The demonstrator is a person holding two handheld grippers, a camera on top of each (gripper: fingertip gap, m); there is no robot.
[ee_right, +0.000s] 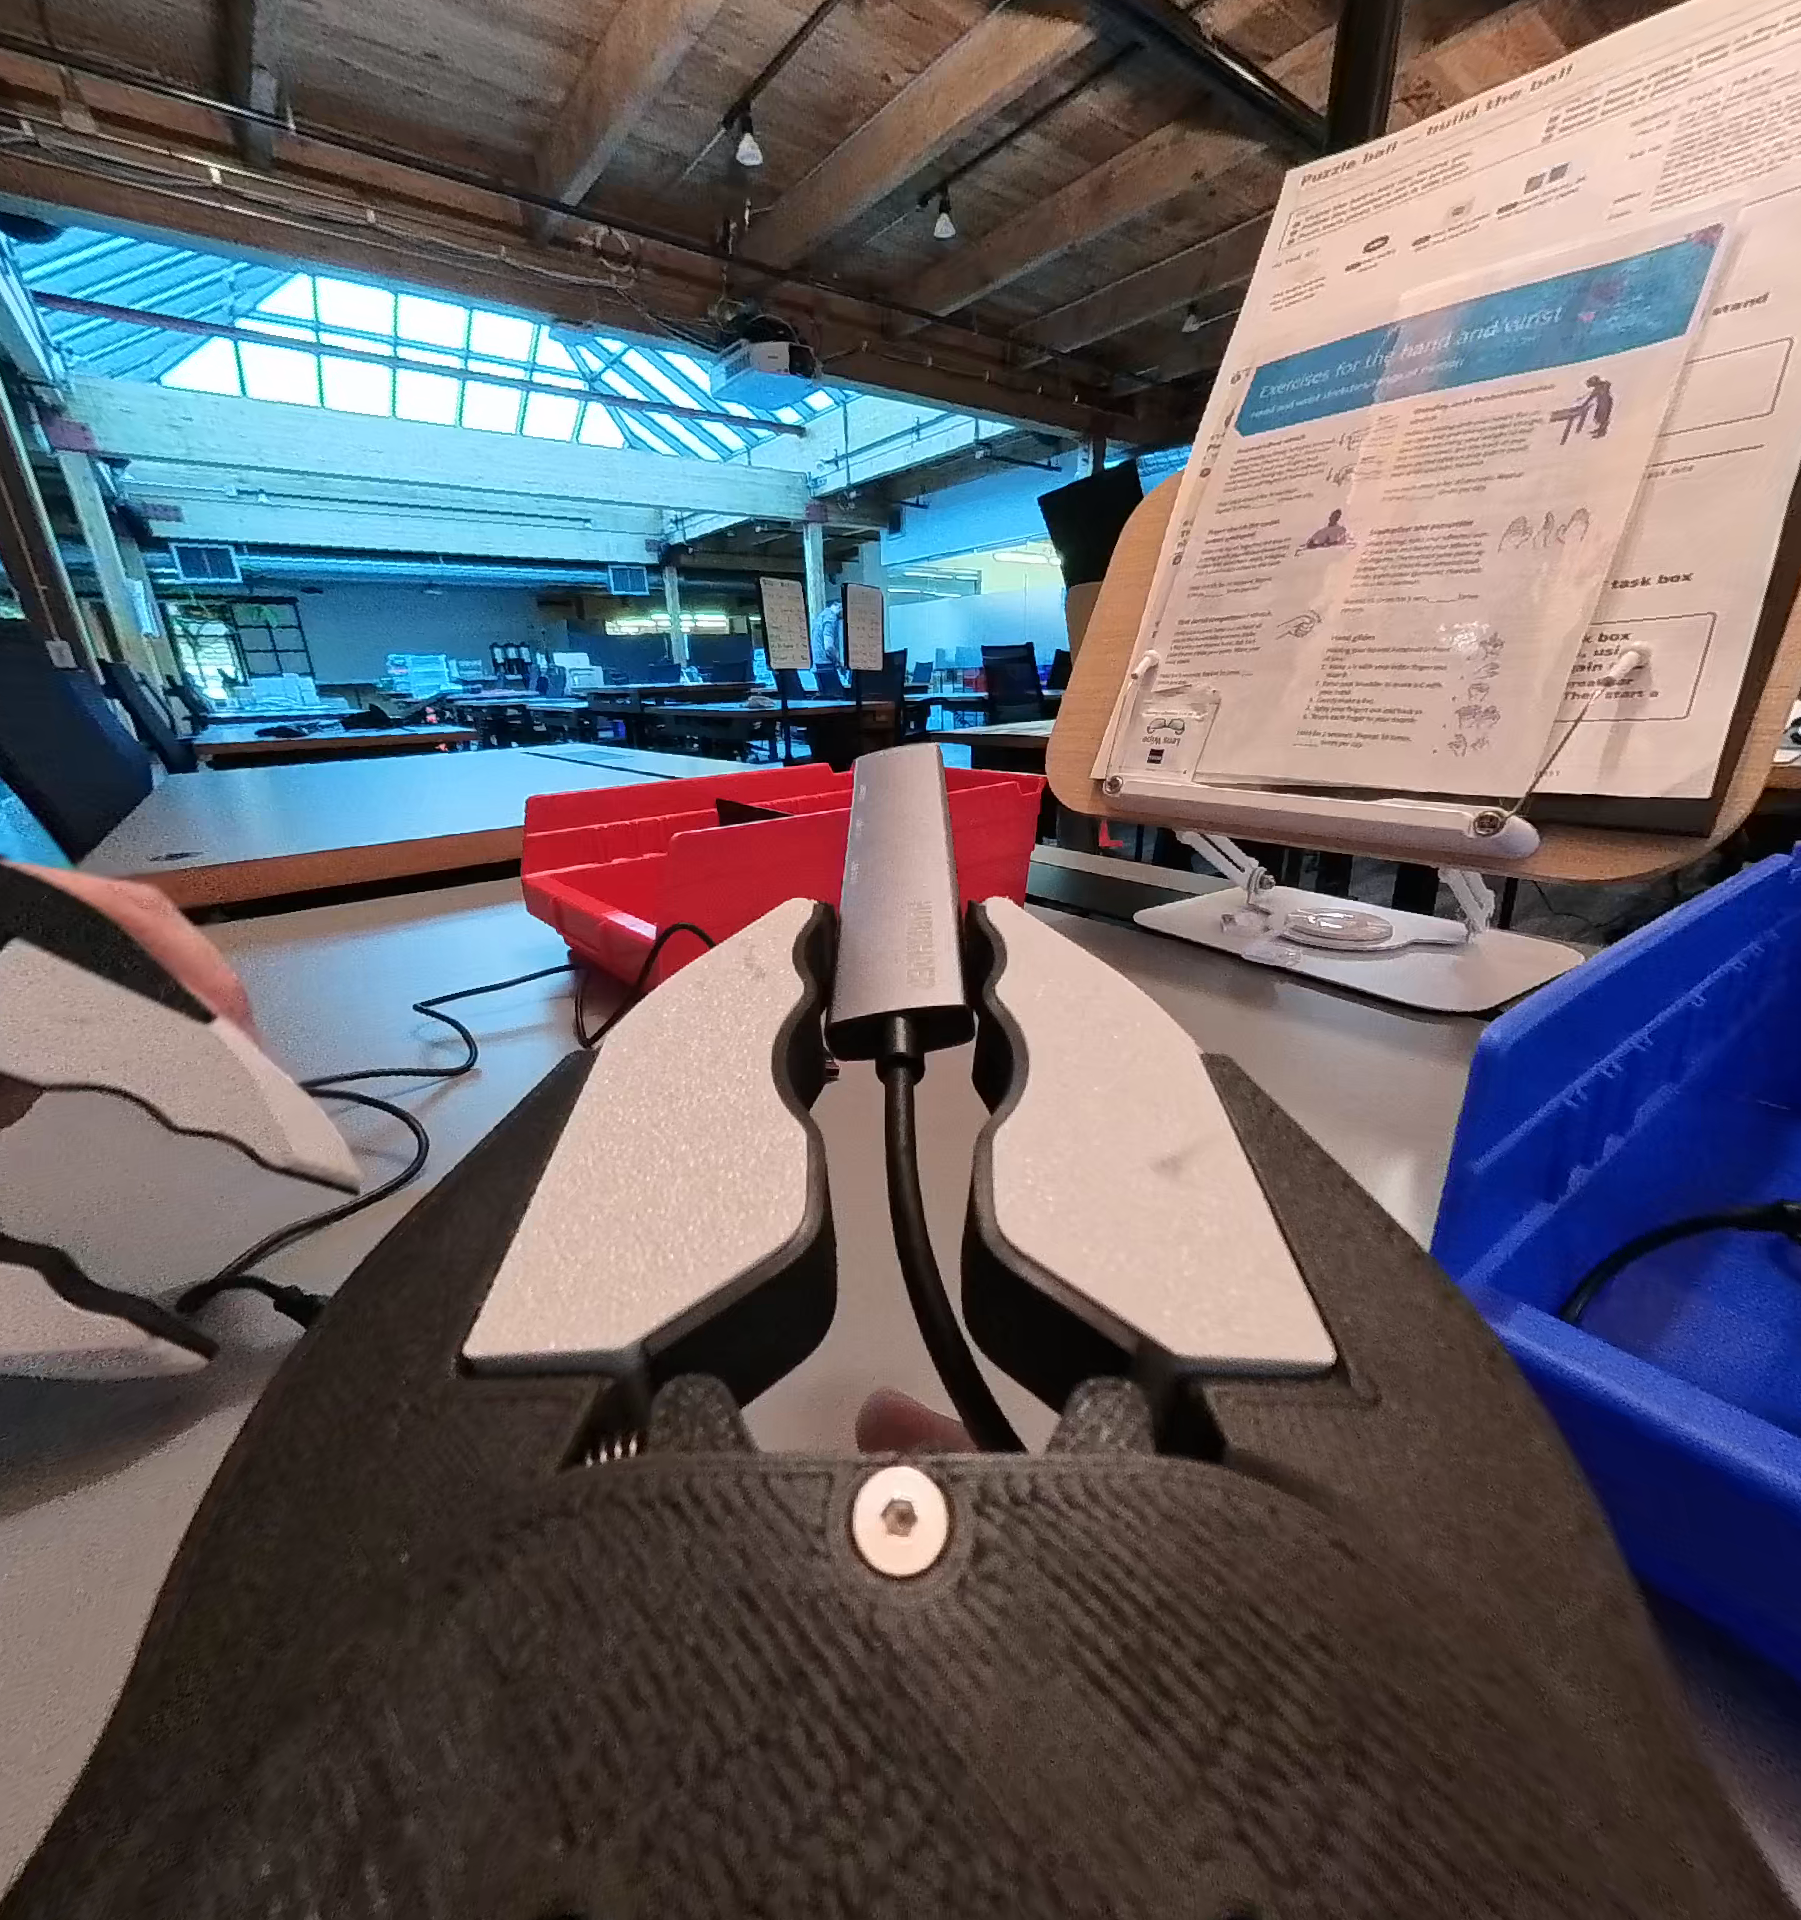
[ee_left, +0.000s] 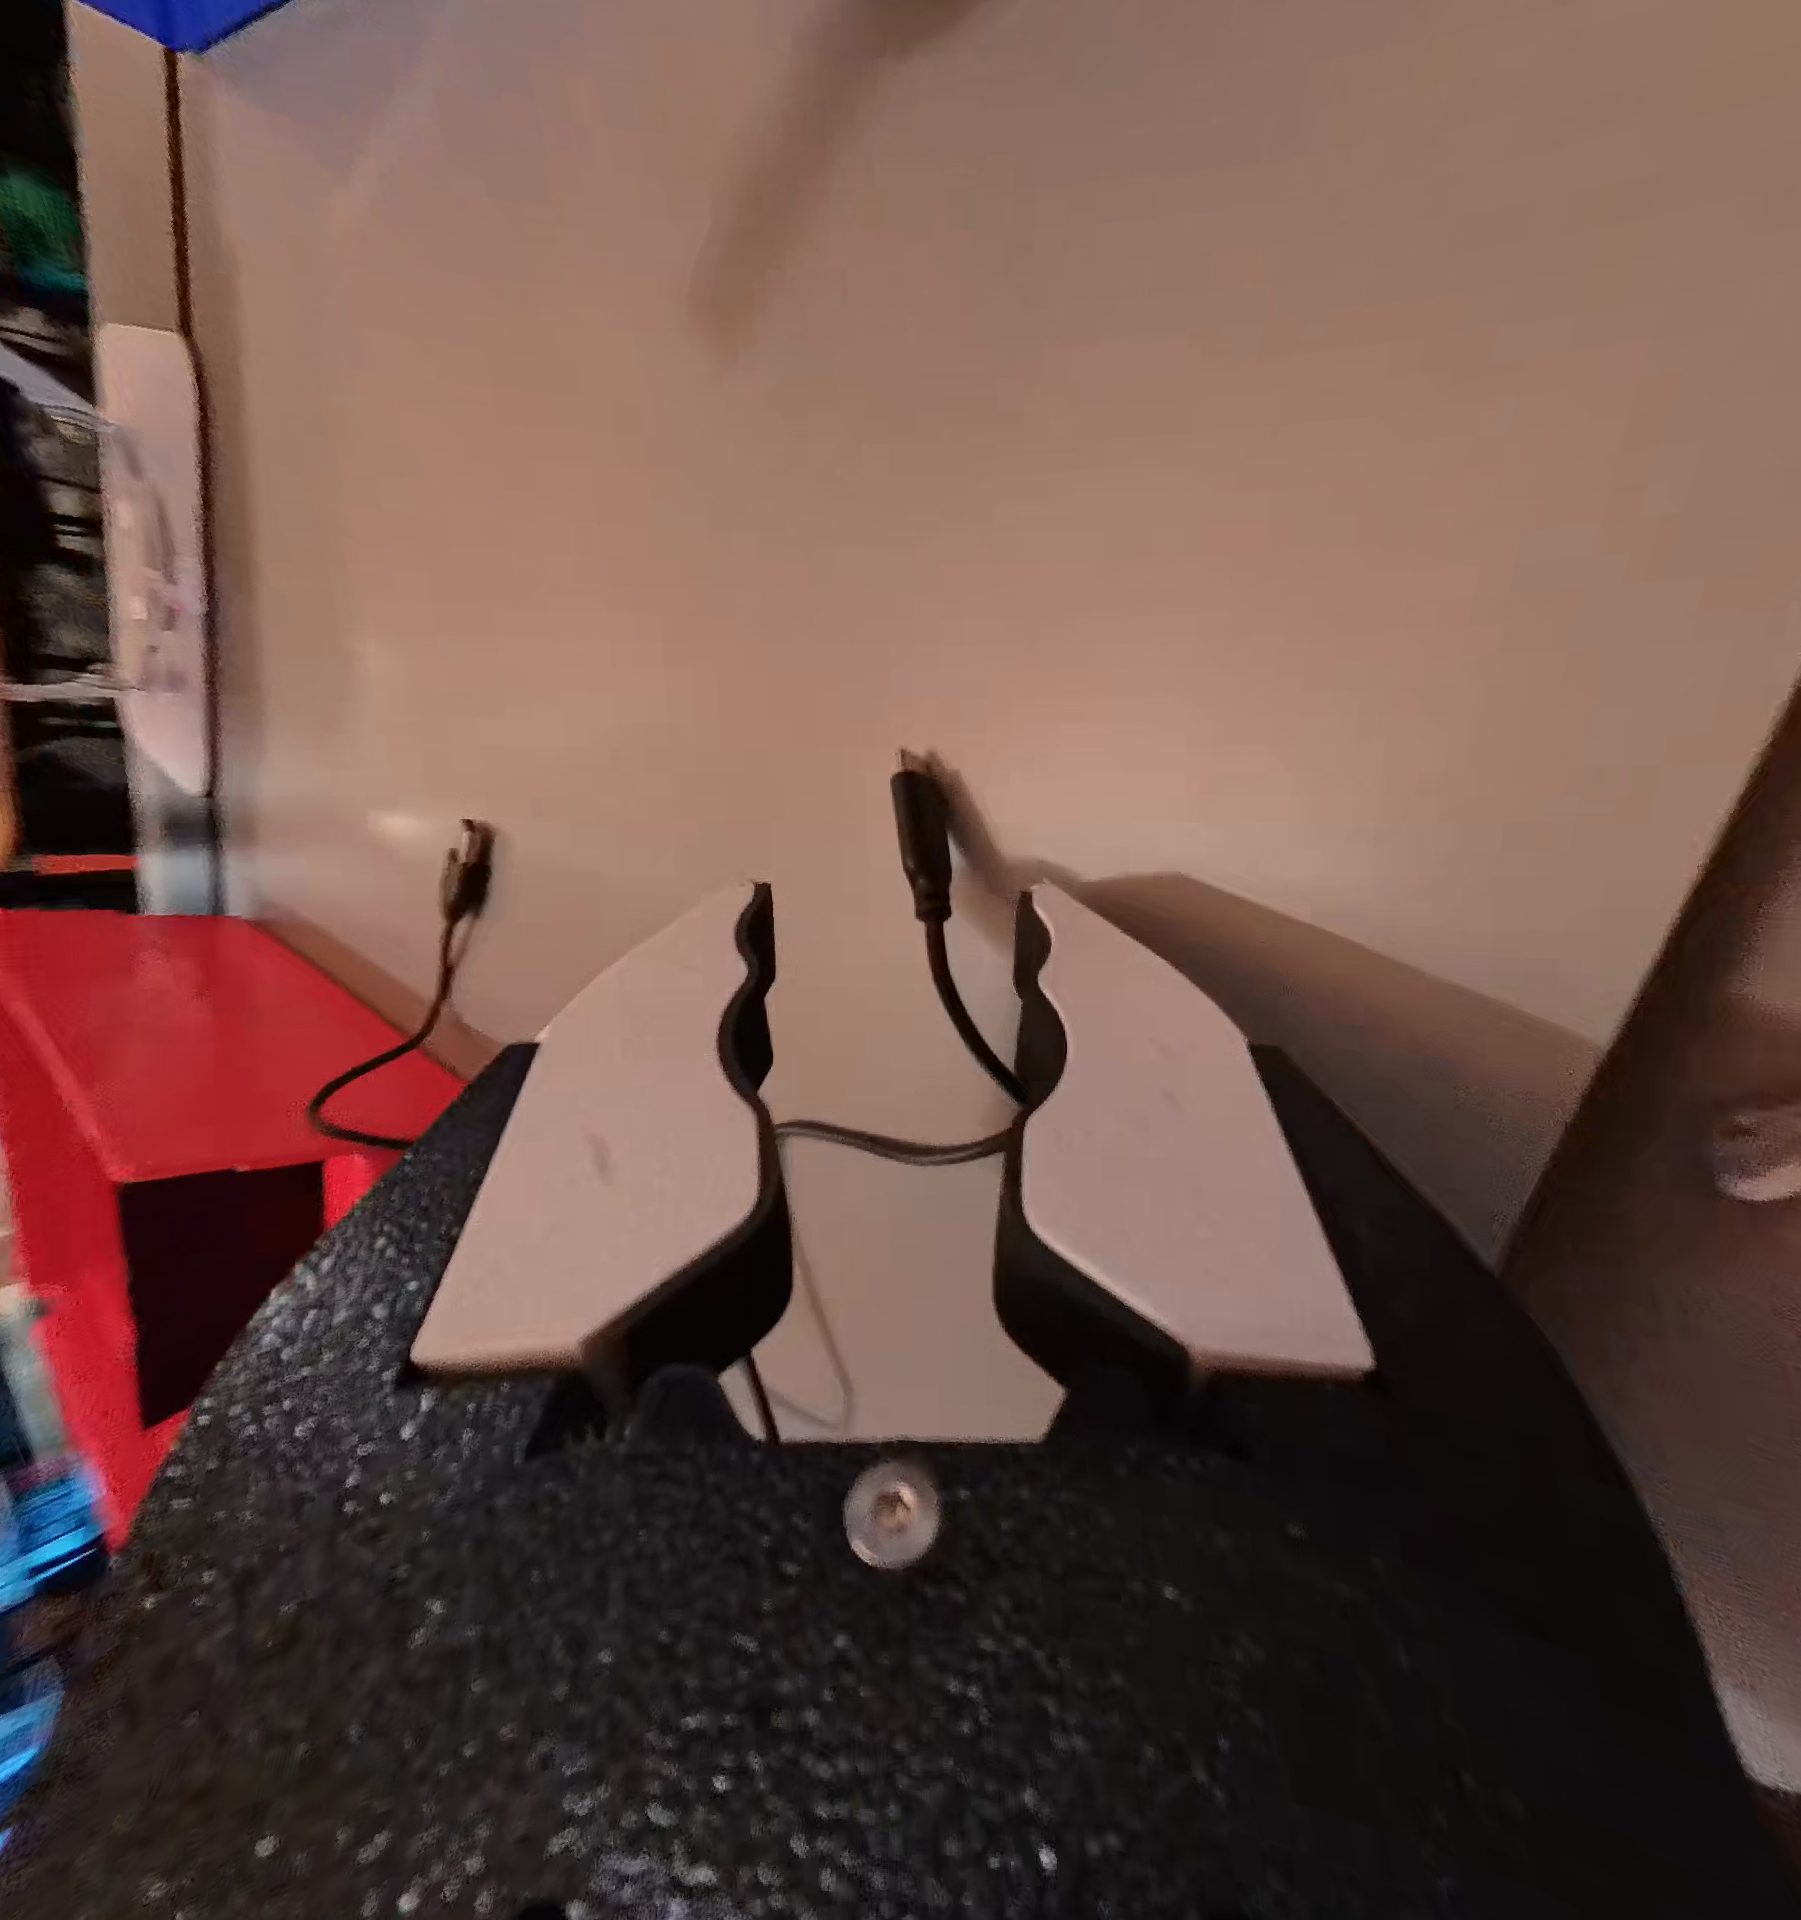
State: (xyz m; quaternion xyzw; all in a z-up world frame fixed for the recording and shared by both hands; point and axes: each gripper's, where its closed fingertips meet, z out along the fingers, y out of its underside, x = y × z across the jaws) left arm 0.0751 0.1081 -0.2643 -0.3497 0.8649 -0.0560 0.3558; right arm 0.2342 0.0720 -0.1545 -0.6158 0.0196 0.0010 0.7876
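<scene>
Right gripper (ee_right: pixel 898 935): fingers pinch a grey hub (ee_right: pixel 898 894), which juts forward beyond the tips.
Left gripper (ee_left: pixel 891 914): fingers spread; black cable (ee_left: pixel 922 852) lies between them.

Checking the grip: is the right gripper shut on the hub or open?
Shut on it. The right gripper has both fingers pressed against the grey hub's sides; its black cable trails back between them.

We see open counter (ee_right: pixel 1291 1049) ahead of the right tool (ee_right: pixel 896 925), hemmed by the red bin (ee_right: pixel 667 862) beyond, the blue bin (ee_right: pixel 1644 1143) on its right, the document stand (ee_right: pixel 1374 935) behind, and loose black cable (ee_right: pixel 397 1122) across the left.
</scene>
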